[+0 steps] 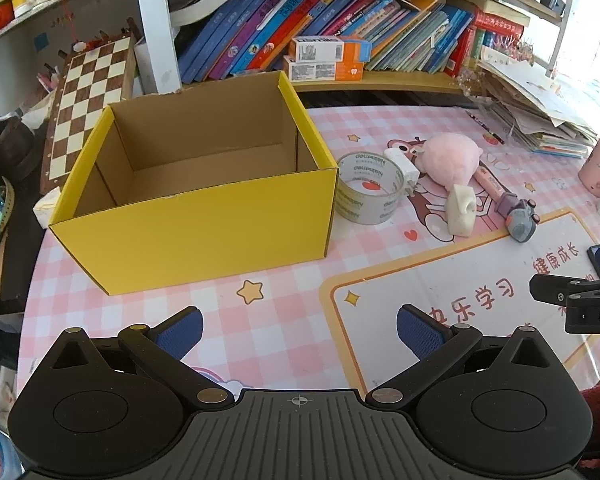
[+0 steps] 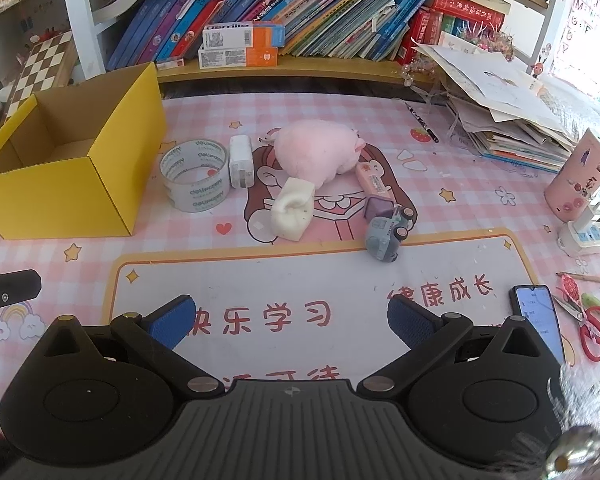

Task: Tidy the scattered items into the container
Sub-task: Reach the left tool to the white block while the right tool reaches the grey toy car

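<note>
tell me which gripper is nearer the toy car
Right. The right gripper faces the toy car just ahead across the mat; the left gripper sits further left, by the yellow box.

I see a yellow cardboard box (image 1: 204, 232) with plain brown inside, a pink-and-white checked table mat (image 2: 340, 120), a fluffy pink plush toy (image 2: 316, 152), a grey-blue toy car (image 2: 386, 236), and a brown-and-cream chessboard (image 1: 92, 96).

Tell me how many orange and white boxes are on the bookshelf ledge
2, stacked before the books: the upper box lies on the lower box. Others may be hidden behind.
</note>
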Motion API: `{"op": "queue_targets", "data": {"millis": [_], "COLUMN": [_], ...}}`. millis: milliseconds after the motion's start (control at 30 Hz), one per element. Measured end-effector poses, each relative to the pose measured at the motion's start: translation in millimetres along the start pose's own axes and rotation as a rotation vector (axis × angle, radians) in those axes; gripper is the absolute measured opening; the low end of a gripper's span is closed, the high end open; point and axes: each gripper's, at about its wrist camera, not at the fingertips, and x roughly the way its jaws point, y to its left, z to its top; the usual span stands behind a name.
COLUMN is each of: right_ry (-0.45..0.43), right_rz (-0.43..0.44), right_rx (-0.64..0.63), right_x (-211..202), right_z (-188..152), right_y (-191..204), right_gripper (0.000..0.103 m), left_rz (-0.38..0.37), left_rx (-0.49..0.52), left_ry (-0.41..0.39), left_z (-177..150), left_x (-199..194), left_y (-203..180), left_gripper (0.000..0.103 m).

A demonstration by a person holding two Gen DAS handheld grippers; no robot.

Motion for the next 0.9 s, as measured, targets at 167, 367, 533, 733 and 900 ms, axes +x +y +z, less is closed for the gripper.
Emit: {"op": "queue_targets", "data": {"millis": [167,367,533,733,900], "right_ry": [0.004,0.006,0.008,0.012,0.015], "right_rz": [0.009,0.022,0.034,0.056,0.078], "right_rx": [-0.006,-0.016,-0.023,-0.031,-0.040], "right_x": [2.9,6.6,10.1,16.1,22.3], "right_z": [1.4,3.5,5.3,7.0,9.3], "right_y": [-4.4,-12.4,-21.6,-34.3,-46.7], "right_gripper": [0.103,0.103,0.103,0.103,0.103], "left_rz": [-0.012,-0.035,-0.031,-0.016,-0.038], "left_rx": [-0.010,-0.042,-0.032,-0.025,-0.009], "left_ry": [-0.002,-0.006,0.001,0.002,-0.013], "left_z": [0.8,2.5,4.8,8.4,10.7], "left_x": [1.0,2.2,5.0,7.2,8.6], "left_y": [-3.6,-8.1,-21.2,-35.7,-49.8], "left_gripper": [0.103,0.103,0.103,0.103,0.103]}}
